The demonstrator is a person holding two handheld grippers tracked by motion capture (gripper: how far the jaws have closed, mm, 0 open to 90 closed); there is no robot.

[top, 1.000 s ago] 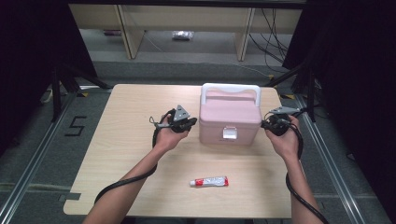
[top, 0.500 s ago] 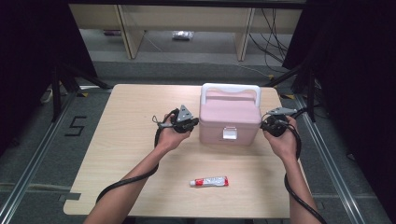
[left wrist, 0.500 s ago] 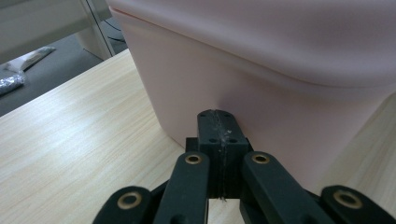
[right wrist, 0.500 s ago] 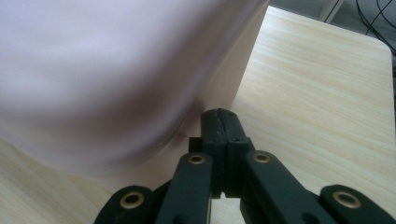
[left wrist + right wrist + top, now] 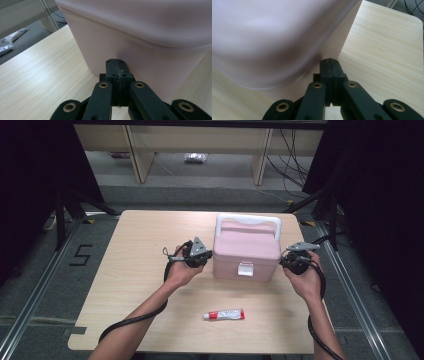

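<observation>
Left tool (image 5: 204, 256) had its jaws pressed together, empty, with the tips against the left wall of the pink box (image 5: 246, 251). Right tool (image 5: 286, 261) likewise had its jaws pressed together, empty, at the box's right wall under the lid rim. That box stood upright on the bench (image 5: 130, 240), between both tools; a small tube (image 5: 224, 314) lay nearer the person.

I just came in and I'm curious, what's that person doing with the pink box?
A person holds a hand-held gripper in each hand, one on each side of the pink box on the wooden table. The left hand-held gripper and the right hand-held gripper are both shut, tips at the box's side walls. The box's lid is down. A small tube lies nearer the person, untouched.
</observation>
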